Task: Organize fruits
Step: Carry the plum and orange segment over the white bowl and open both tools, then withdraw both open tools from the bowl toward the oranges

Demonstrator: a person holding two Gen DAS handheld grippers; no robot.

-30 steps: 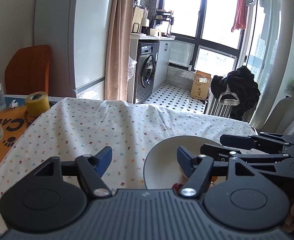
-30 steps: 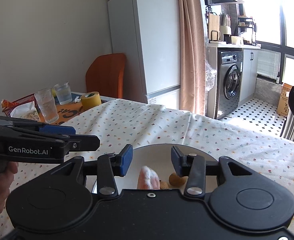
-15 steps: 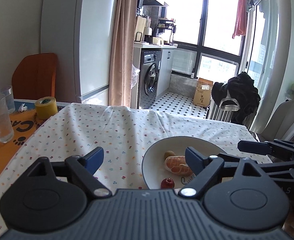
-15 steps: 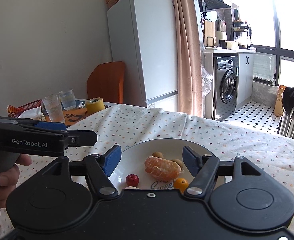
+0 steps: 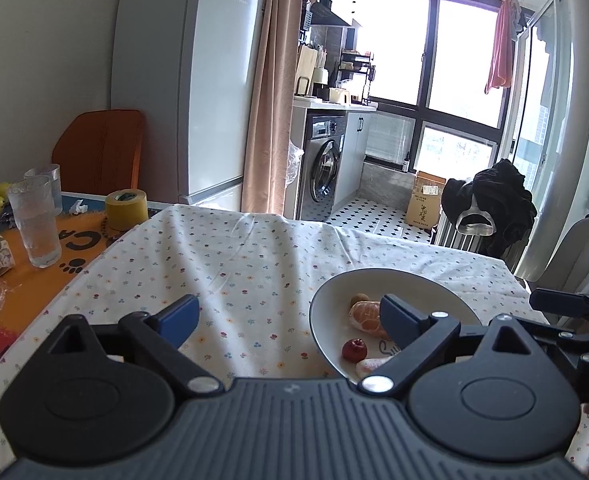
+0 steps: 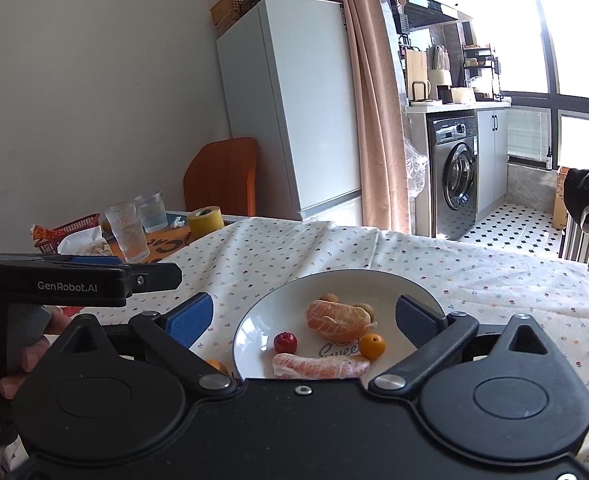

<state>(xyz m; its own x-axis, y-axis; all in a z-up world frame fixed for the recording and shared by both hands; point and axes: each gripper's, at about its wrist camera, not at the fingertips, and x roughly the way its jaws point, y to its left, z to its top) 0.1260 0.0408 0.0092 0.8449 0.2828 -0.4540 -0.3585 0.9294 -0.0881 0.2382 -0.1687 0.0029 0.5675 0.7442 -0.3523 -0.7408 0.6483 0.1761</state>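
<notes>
Both hand-held grippers have pulled back, jaws wide and empty – right hand-held gripper point(image 6: 302, 316), left hand-held gripper point(image 5: 290, 316) – leaving the fruits point(image 6: 336, 320) gathered on the plate point(image 6: 374, 280) on the table point(image 6: 494, 280); sorting looks nearly complete.

plate point(image 5: 322, 308) half hidden, plate lettering point(image 6: 338, 350) partly covered

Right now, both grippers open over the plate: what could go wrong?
1. The small red fruit and the small orange fruit are round and may roll if nudged.
2. The peeled mandarin is soft; a hard pinch could crush it.
3. The left gripper is close beside the right gripper; they could collide.
</notes>
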